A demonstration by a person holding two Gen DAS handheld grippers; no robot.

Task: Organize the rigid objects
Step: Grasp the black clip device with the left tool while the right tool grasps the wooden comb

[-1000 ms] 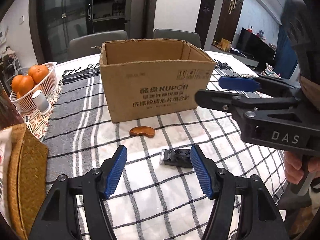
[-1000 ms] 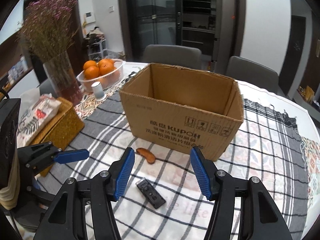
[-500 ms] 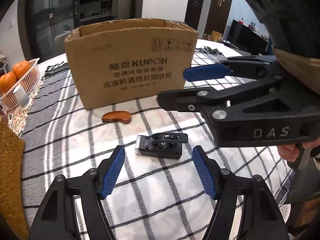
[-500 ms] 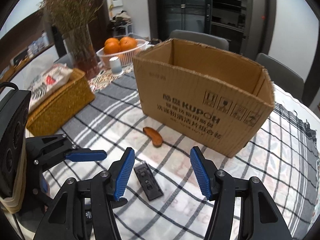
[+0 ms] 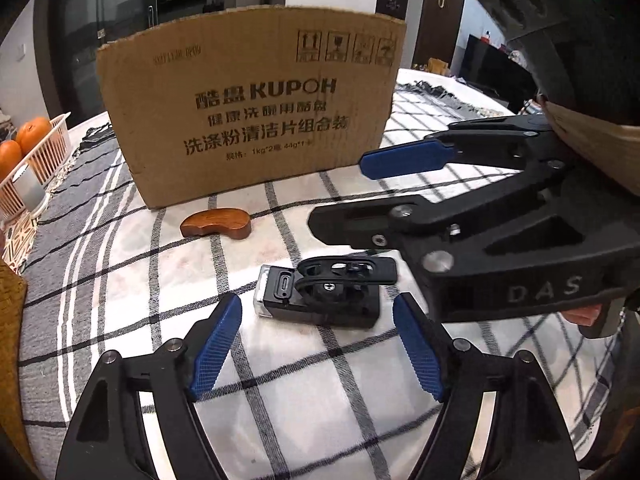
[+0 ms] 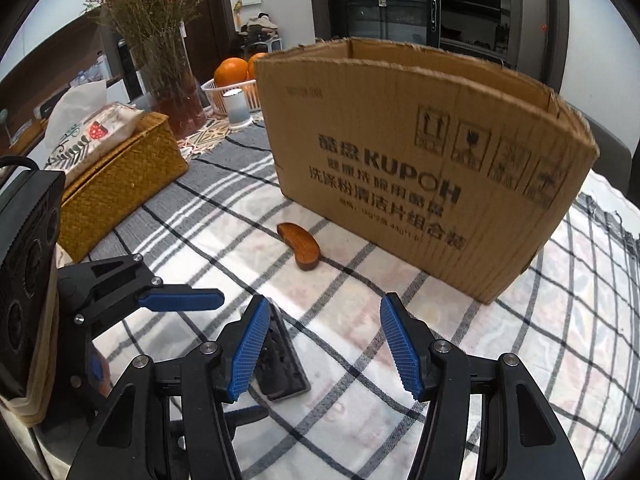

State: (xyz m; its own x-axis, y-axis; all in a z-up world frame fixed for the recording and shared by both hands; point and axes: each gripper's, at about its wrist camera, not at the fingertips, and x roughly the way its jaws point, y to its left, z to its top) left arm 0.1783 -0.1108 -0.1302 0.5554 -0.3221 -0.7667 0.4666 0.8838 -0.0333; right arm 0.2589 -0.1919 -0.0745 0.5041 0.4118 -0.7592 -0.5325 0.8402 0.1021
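Note:
A small black device with a clear end [image 5: 320, 296] lies on the checked tablecloth, just ahead of my open left gripper [image 5: 318, 344] and between its fingertips' line. In the right wrist view the device [image 6: 280, 364] lies partly hidden behind my left finger. My right gripper [image 6: 324, 344] is open and empty; it also shows in the left wrist view [image 5: 360, 192], low over the device's far right side. A brown wooden bean-shaped piece [image 5: 216, 222] [image 6: 302, 244] lies in front of the open cardboard box [image 5: 252, 108] [image 6: 424, 168].
A white basket of oranges [image 5: 28, 160] [image 6: 234, 88] and a small white cylinder [image 6: 238, 110] stand left of the box. A woven tissue box [image 6: 116, 176] and a vase of dried flowers [image 6: 168, 80] stand further left. Chairs are behind the table.
Both grippers have come lower and closer to the tablecloth. The black device now lies nearly between the left fingertips. The right gripper has closed in over the device from the right.

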